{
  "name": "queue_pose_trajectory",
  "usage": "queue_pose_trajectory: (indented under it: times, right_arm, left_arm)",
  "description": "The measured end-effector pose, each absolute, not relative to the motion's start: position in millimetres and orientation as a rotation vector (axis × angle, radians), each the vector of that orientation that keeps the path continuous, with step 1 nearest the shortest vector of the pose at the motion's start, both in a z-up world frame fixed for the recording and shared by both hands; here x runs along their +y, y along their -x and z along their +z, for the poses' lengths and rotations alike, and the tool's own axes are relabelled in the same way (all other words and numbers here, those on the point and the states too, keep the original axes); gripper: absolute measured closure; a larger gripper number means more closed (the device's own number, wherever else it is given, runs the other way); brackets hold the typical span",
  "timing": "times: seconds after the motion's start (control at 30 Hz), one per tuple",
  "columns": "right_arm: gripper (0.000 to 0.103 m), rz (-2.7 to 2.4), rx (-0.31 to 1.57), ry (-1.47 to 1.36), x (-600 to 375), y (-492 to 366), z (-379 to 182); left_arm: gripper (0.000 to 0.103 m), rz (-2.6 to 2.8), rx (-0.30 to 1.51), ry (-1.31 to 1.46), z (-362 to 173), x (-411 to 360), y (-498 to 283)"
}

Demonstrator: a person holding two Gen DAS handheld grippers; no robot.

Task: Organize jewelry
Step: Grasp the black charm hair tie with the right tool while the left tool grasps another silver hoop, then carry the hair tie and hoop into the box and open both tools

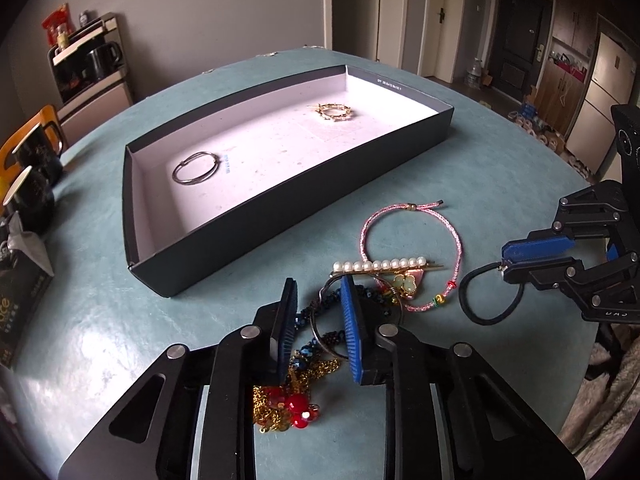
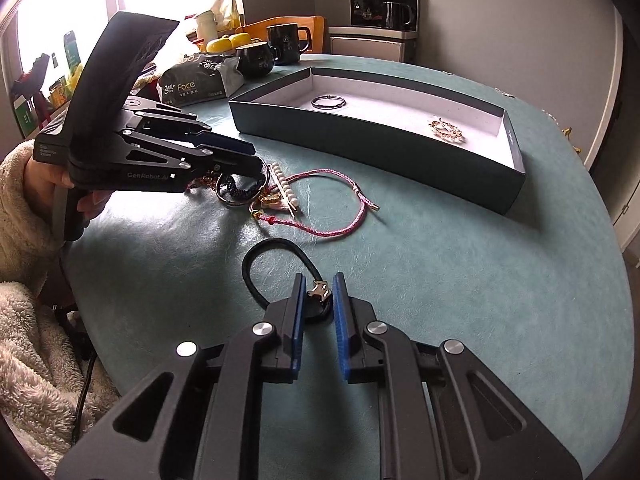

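Note:
A dark shallow box (image 1: 360, 184) (image 2: 440, 184) holds a silver hoop (image 1: 195, 168) (image 2: 328, 101) and a gold piece (image 1: 335, 112) (image 2: 445, 129). A jewelry pile lies on the teal table: a pearl clip (image 1: 378, 265) (image 2: 285, 191), a pink cord bracelet (image 1: 416, 240) (image 2: 332, 204), a dark beaded bracelet (image 1: 320, 312), a gold chain with red beads (image 1: 288, 404). My left gripper (image 1: 318, 284) (image 2: 256, 166) is open over the pile, its fingers either side of the beaded bracelet. My right gripper (image 2: 318, 280) (image 1: 505, 261) is open around the metal clasp of a black hair tie (image 2: 276, 276) (image 1: 488, 296).
Black mugs (image 1: 32, 196) (image 2: 256, 60) and a tissue pack (image 2: 200, 80) (image 1: 20, 300) stand at the table's left side. A coffee machine on a cabinet (image 2: 380, 4) stands beyond the table. The person's fleece sleeve (image 2: 24, 200) is near the table edge.

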State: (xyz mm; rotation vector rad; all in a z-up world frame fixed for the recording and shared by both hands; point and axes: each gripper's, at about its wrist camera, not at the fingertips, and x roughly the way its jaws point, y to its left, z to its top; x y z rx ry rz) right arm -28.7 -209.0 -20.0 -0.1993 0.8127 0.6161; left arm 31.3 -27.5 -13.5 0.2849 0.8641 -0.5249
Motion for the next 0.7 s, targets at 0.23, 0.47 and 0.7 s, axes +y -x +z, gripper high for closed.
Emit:
queue_pose_trajectory:
  times: [0.23, 0.47, 0.7]
  right_arm:
    - [0.090, 0.613, 0.807, 0.194, -208.7, 26.0, -19.1]
    - [0.090, 0.600, 0.742, 0.191, -211.7, 23.4, -0.4]
    - [0.090, 0.555, 0.655, 0.193, -219.6, 8.9, 31.6]
  left_arm:
    - [0.099, -0.513, 0.849, -0.290, -9.6, -24.7, -28.1]
    - [0.099, -0.517, 0.789, -0.268, 9.4, -17.0, -18.4]
    - [0.099, -0.506, 0.722, -0.253, 36.8, -7.3, -19.9]
